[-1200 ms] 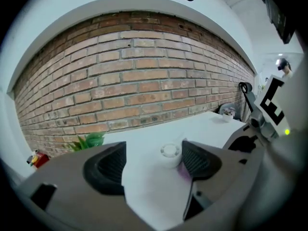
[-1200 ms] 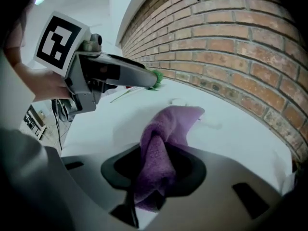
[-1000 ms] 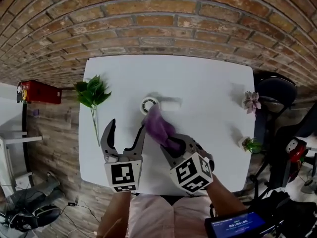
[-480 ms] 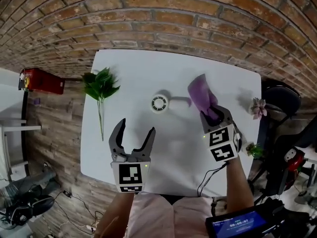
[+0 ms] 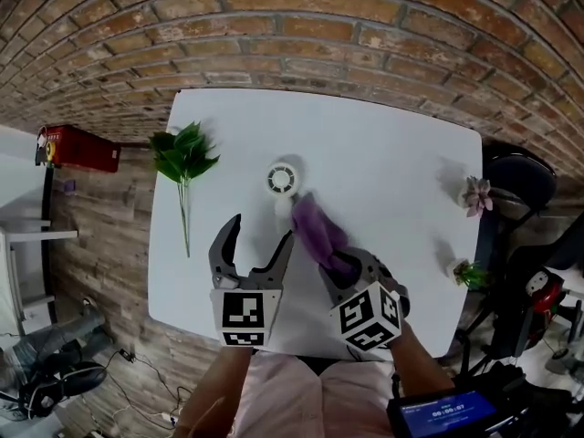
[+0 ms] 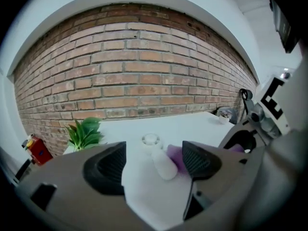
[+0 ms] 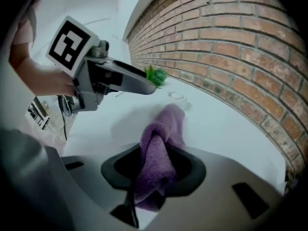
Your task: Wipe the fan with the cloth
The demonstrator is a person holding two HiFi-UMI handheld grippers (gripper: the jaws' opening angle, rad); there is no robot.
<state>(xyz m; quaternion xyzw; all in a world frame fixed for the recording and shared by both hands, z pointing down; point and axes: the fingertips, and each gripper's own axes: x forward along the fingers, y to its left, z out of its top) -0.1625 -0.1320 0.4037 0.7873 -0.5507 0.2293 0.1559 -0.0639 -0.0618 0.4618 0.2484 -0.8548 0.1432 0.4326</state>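
While the cloth (image 5: 319, 234) bunches up, its purple folds bury the right tool's (image 5: 345, 263) tips; that tool pinches the cloth tight. White fan (image 5: 281, 180) on white worktop (image 5: 392, 153): the round head is clear, the handle faint. Fan lies flat mid-worktop, just ahead of the left tool (image 5: 258, 230), whose jaws are spread wide and grip nothing. Cloth's far end lies just right of the handle; contact unclear. Count: one fan, one cloth, two tools, one leafy sprig (image 5: 182, 156), two small potted plants (image 5: 475, 192) at the right edge.
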